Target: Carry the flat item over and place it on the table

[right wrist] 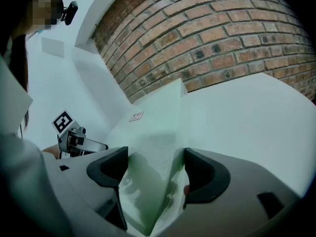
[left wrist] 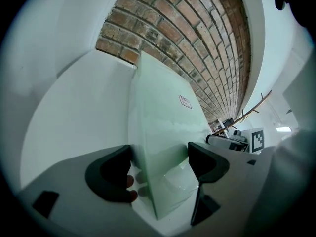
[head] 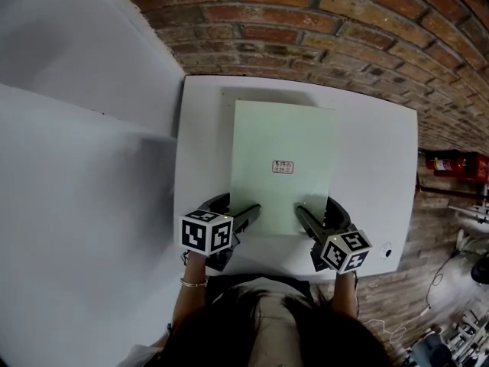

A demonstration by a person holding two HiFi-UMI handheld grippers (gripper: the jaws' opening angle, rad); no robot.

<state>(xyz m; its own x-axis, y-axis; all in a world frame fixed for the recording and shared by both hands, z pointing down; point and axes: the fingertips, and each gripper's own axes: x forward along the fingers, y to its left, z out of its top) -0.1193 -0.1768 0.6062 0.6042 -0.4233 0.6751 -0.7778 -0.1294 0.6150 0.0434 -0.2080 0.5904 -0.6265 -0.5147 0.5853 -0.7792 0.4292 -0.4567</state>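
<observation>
Left gripper (left wrist: pixel 160 164): clenched on the near edge of the pale green panel (head: pixel 283 136), close to its left corner, with one jaw over the sheet and one under it.
Right gripper (right wrist: pixel 154 169): clamped the same way on that near edge, close to the right corner.
Panel position: it lies flat over the white desk (head: pixel 374 174), with its long side running away from the person toward the brick wall (head: pixel 321 21). A shadow beyond the far edge suggests it is not fully down, but I cannot tell whether that edge touches.
Risk, overhang: both holds are on one short edge, so the whole sheet reaches out past the jaws. The face looks smooth and glossy and could slip if either hold loosens.
Risk, uneven lowering: if one gripper drops or lets go ahead of the other, the panel would likely twist and a corner could strike the desk.
Risk, lower jaws: each under-jaw sits between sheet and desk. Setting the panel down flat could trap those jaws, and pulling them out could drag the panel toward the desk's near edge.
Count, grippers: two.
Count, marker cubes: two, left (head: pixel 206 232) and right (head: pixel 348 251).
Count, panels: one.
Count, label (head: pixel 283 167): one, on the panel's face.
Count, desks: one.
</observation>
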